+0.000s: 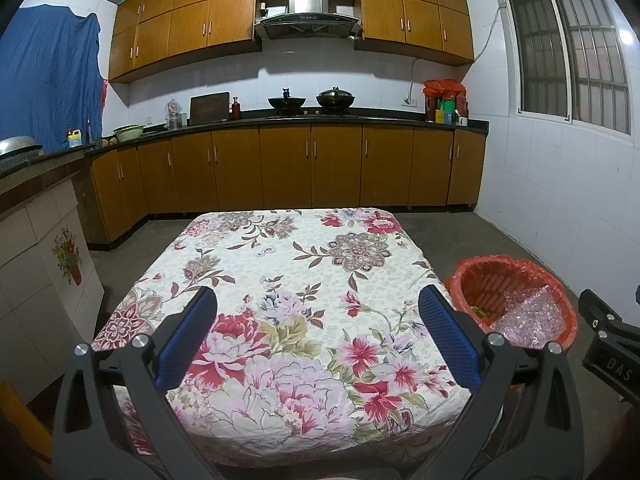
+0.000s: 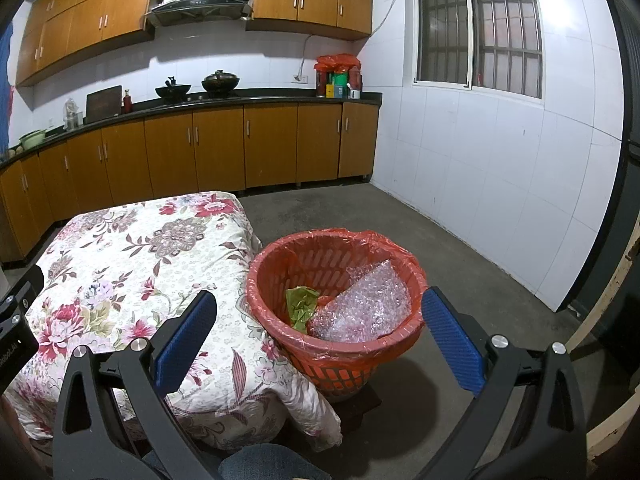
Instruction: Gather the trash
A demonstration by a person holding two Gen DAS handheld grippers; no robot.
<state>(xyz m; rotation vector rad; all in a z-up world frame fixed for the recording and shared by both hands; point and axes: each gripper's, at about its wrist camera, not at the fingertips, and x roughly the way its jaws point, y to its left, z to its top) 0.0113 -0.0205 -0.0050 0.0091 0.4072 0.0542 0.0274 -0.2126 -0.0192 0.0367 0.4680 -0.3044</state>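
Note:
A red plastic waste basket (image 2: 340,364) lined with a red bag stands on the floor at the table's right side; it also shows in the left wrist view as the basket (image 1: 476,280). Inside it lie a sheet of bubble wrap (image 2: 360,308) and a crumpled green wrapper (image 2: 300,304). My right gripper (image 2: 320,300) is open, held above the basket's near rim with nothing between its blue pads. My left gripper (image 1: 318,296) is open over the table with the floral cloth (image 1: 280,264), and holds nothing.
Brown kitchen cabinets (image 1: 280,168) with a dark counter run along the back wall, with two woks (image 1: 312,100) on the stove. A tiled wall (image 2: 500,168) with a barred window is on the right. Grey concrete floor (image 2: 460,264) lies around the basket. A knee in jeans (image 2: 260,464) shows at the bottom.

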